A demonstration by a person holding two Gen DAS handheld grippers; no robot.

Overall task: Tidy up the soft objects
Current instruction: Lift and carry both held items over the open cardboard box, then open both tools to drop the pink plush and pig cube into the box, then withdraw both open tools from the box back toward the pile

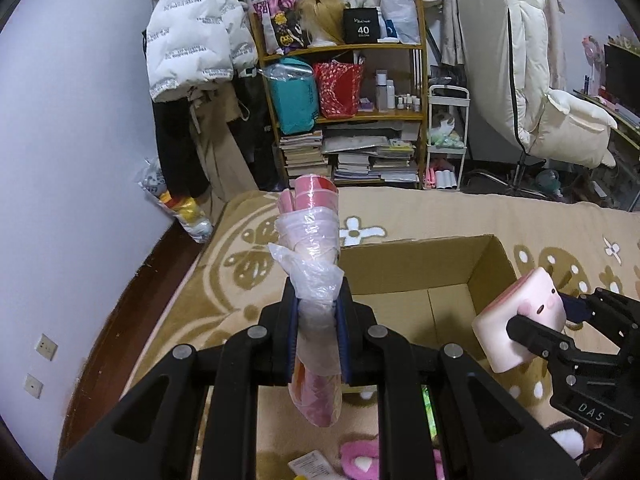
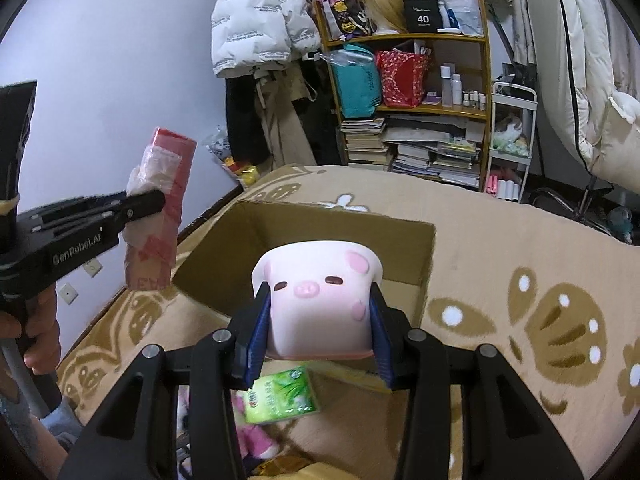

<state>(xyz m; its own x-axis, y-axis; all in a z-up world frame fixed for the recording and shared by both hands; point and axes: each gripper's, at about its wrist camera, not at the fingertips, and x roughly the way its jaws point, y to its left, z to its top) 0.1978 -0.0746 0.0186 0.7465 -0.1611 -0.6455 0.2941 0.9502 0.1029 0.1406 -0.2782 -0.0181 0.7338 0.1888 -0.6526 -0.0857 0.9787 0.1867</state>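
My left gripper (image 1: 318,308) is shut on a pink-and-red roll wrapped in clear plastic (image 1: 314,240), held upright above the near-left corner of an open cardboard box (image 1: 420,264). The roll also shows in the right wrist view (image 2: 160,208), with the left gripper (image 2: 154,202) clamped across it. My right gripper (image 2: 318,312) is shut on a white-and-pink squishy pig toy (image 2: 320,300), held over the near edge of the box (image 2: 320,224). The pig toy (image 1: 520,320) shows at the box's right side in the left wrist view, with the right gripper (image 1: 536,328) on it.
The box stands on a beige patterned blanket (image 2: 520,260). A green packet (image 2: 280,396) and a pink plush item (image 1: 360,460) lie below the grippers. A wooden shelf with books and bags (image 1: 344,112), hung coats and a white chair (image 1: 540,92) stand behind.
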